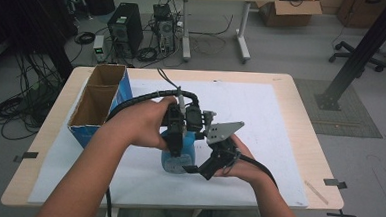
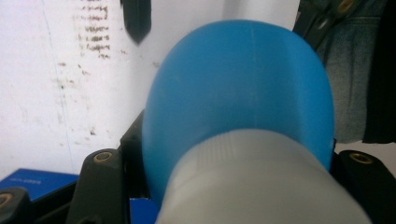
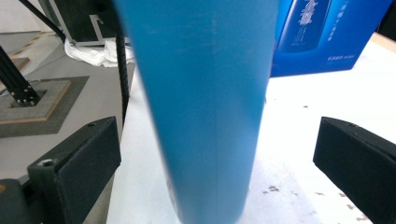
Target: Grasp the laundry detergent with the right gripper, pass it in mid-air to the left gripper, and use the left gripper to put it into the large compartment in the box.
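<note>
My left gripper (image 1: 175,132) is clamped on the blue bottle (image 1: 177,158) near the table's (image 1: 282,83) six o'clock edge. My right gripper (image 3: 215,154) stands wide apart around the bottle, pads clear. The box (image 1: 101,101) sits at ten o'clock.

A rounded blue plastic bottle (image 2: 238,88) with a ribbed grey cap (image 2: 261,182) sits clamped between the left gripper (image 2: 233,163) jaws — cap nearest. Behind the bottle lies a scuffed white mat (image 2: 56,84).

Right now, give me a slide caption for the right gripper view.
Right gripper open, its jaws standing clear on either side of the blue bottle, with the blue box behind.
</note>
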`<state>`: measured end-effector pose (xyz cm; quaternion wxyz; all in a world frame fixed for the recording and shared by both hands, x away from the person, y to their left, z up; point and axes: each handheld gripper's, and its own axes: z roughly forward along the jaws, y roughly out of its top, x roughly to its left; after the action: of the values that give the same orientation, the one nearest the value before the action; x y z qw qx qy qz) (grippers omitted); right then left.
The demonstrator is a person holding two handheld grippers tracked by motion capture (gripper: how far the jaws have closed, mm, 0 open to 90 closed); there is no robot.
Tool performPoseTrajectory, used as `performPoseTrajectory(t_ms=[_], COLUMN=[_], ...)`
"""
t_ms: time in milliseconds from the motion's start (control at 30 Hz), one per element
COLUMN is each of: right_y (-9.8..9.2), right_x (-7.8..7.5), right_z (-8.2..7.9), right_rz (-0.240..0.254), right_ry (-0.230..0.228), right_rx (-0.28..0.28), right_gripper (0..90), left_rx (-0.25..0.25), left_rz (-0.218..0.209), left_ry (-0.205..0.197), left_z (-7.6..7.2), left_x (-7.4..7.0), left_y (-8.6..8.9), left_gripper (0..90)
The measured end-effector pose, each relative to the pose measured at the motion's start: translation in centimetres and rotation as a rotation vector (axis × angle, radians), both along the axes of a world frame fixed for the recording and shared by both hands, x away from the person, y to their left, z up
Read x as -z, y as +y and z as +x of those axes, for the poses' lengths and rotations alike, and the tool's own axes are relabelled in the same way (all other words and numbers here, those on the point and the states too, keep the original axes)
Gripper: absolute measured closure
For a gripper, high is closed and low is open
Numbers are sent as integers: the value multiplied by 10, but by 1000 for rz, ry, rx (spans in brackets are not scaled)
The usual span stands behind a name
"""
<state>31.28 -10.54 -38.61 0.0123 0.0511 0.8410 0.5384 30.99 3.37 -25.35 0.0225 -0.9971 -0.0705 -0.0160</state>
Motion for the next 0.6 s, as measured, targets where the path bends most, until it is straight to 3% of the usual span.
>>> performPoseTrajectory(t_ms=[233, 400, 600], right_y=[-26, -46, -64], right_x=[-19, -28, -34], right_z=[-1, 1, 4], right_rz=[-9, -54, -138], right_ry=[-47, -71, -85], right_rx=[23, 55, 90], right_gripper=[8, 9, 10], left_rx=[-174, -249, -440], left_rz=[-10, 9, 0], left_ry=[48, 34, 19], left_z=[13, 21, 37], left_x=[-6, -16, -35], left_y=[9, 14, 27], left_gripper=[390, 390, 390])
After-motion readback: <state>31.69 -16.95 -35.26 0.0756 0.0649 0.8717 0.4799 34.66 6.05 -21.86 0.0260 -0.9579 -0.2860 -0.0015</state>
